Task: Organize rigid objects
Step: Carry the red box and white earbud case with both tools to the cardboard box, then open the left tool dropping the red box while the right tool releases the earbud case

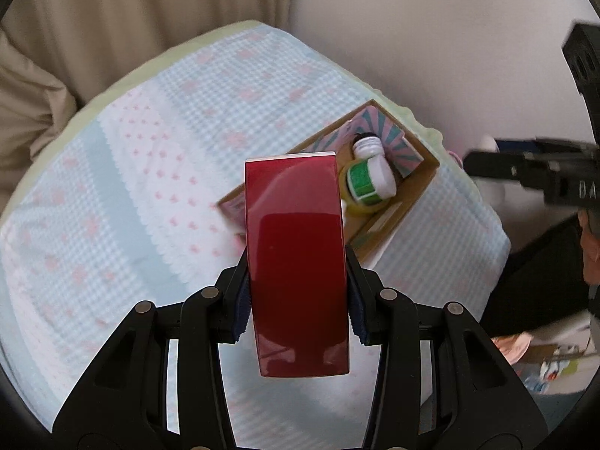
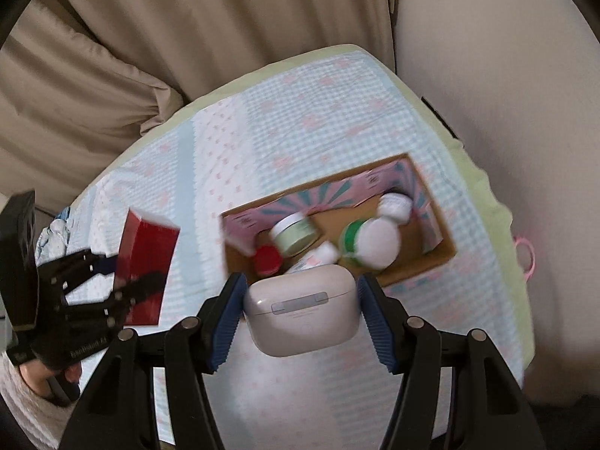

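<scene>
The left gripper (image 1: 298, 300) points steeply down over the cloth-covered counter (image 1: 157, 120), its fingers (image 1: 242, 300) clamped narrow on the two broad sides of a glossy red box (image 1: 296, 258). The box stands on end between the pads, its long axis running away from the wrist, clear of the cloth. In the right wrist view this gripper (image 2: 123, 281) hangs over the counter's left edge, and the hand (image 2: 41, 378) gripping its handle shows below it in a pale knitted sleeve (image 2: 22, 412).

Right of the red box, toward the counter's far right corner, sits an open cardboard box (image 2: 438, 258) with a pink and teal striped lining. Inside it lie a small red-capped jar (image 2: 267, 258), a pale green jar with a white lid (image 2: 294, 233) and a white bottle with a green label (image 2: 369, 242), all blurred. In the left wrist view the red box hides the box's left end.

The right gripper (image 2: 300, 311) also tilts steeply down, just on the near side of the cardboard box. Its blue ribbed fingers (image 2: 225, 322) hold a white earbud case (image 2: 300, 313) by its two ends, hinge side facing the camera, lifted above the cloth. A beige curtain (image 2: 187, 37) hangs behind the counter's far edge.
</scene>
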A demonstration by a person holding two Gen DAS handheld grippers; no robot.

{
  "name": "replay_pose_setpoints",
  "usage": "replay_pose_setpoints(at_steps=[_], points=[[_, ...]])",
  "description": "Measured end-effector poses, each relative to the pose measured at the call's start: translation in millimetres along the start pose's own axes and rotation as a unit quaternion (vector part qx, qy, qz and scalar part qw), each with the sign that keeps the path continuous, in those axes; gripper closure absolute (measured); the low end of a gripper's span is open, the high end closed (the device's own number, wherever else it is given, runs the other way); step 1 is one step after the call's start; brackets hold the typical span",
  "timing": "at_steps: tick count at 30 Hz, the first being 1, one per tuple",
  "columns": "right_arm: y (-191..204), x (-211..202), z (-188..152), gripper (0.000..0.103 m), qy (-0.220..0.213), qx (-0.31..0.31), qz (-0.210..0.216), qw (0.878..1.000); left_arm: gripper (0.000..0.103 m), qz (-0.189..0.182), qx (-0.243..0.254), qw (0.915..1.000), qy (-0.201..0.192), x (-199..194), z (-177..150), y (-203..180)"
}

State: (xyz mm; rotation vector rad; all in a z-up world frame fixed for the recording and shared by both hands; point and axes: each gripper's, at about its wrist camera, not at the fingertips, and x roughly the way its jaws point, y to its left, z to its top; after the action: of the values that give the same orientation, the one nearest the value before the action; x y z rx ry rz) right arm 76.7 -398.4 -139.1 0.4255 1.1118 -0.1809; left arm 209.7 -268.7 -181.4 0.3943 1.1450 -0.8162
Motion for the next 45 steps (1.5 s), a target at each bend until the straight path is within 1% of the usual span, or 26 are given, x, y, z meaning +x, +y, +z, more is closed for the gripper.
replay_pose_setpoints(at_steps=[3, 5, 6, 10, 13, 16, 18, 21, 24, 25, 26, 27, 28, 30, 31, 33, 34, 36, 38, 45], points=[[-31, 19, 25, 0.046, 0.014, -0.001, 0.006, 1.000, 0.065, -0.004, -0.011, 0.9998, 0.013, 34, 12, -16], [-50, 38, 41, 0.046, 0.028, 0.007, 0.018, 0.999, 0.065, -0.004, -0.018, 0.9995, 0.026, 60, 21, -25], [-58, 47, 47, 0.046, 0.034, 0.011, 0.023, 0.999, 0.065, -0.005, -0.020, 0.9993, 0.030, 68, 24, -27], [-81, 95, 74, 0.046, 0.065, 0.019, 0.041, 0.997, 0.065, -0.002, -0.018, 0.9983, 0.055, 119, 38, -38], [-89, 133, 87, 0.046, 0.087, 0.016, 0.049, 0.995, 0.065, 0.001, -0.015, 0.9972, 0.073, 150, 44, -42], [-94, 163, 95, 0.046, 0.102, 0.017, 0.061, 0.993, 0.065, -0.002, -0.022, 0.9954, 0.093, 178, 48, -40], [-97, 185, 97, 0.046, 0.113, 0.021, 0.069, 0.991, 0.065, -0.002, -0.024, 0.9942, 0.105, 192, 49, -37], [-100, 205, 98, 0.046, 0.126, 0.028, 0.076, 0.989, 0.064, -0.005, -0.027, 0.9927, 0.118, 204, 50, -35], [-104, 219, 97, 0.046, 0.137, 0.035, 0.080, 0.987, 0.064, -0.018, -0.035, 0.9920, 0.120, 208, 52, -35], [-105, 222, 98, 0.045, 0.139, 0.035, 0.081, 0.986, 0.059, -0.013, -0.033, 0.9919, 0.122, 209, 53, -36], [-105, 226, 98, 0.045, 0.143, 0.035, 0.083, 0.986, 0.053, -0.003, -0.026, 0.9924, 0.120, 207, 54, -38], [-105, 228, 99, 0.045, 0.147, 0.035, 0.084, 0.985, 0.020, 0.007, -0.019, 0.9928, 0.118, 205, 55, -40], [-105, 231, 99, 0.045, 0.152, 0.037, 0.083, 0.984, 0.002, 0.017, -0.014, 0.9931, 0.115, 203, 55, -42], [-106, 230, 100, 0.041, 0.153, 0.044, 0.085, 0.984, 0.000, 0.014, -0.016, 0.9940, 0.107, 196, 56, -40], [-105, 229, 101, 0.034, 0.157, 0.047, 0.084, 0.983, 0.000, 0.013, -0.023, 0.9937, 0.109, 194, 55, -38], [-102, 223, 101, 0.015, 0.156, 0.038, 0.061, 0.985, 0.000, 0.018, -0.034, 0.9934, 0.108, 189, 52, -35], [-98, 220, 100, 0.000, 0.154, 0.022, 0.039, 0.987, 0.000, 0.022, -0.039, 0.9934, 0.106, 186, 51, -32], [-94, 214, 98, 0.000, 0.146, 0.002, 0.016, 0.989, 0.000, 0.028, -0.048, 0.9931, 0.103, 181, 48, -29], [-94, 209, 96, 0.000, 0.142, -0.007, 0.013, 0.990, 0.000, 0.030, -0.053, 0.9931, 0.101, 176, 44, -29], [-94, 189, 93, 0.000, 0.135, 0.001, 0.002, 0.991, 0.000, 0.038, -0.056, 0.9939, 0.087, 154, 38, -30]])
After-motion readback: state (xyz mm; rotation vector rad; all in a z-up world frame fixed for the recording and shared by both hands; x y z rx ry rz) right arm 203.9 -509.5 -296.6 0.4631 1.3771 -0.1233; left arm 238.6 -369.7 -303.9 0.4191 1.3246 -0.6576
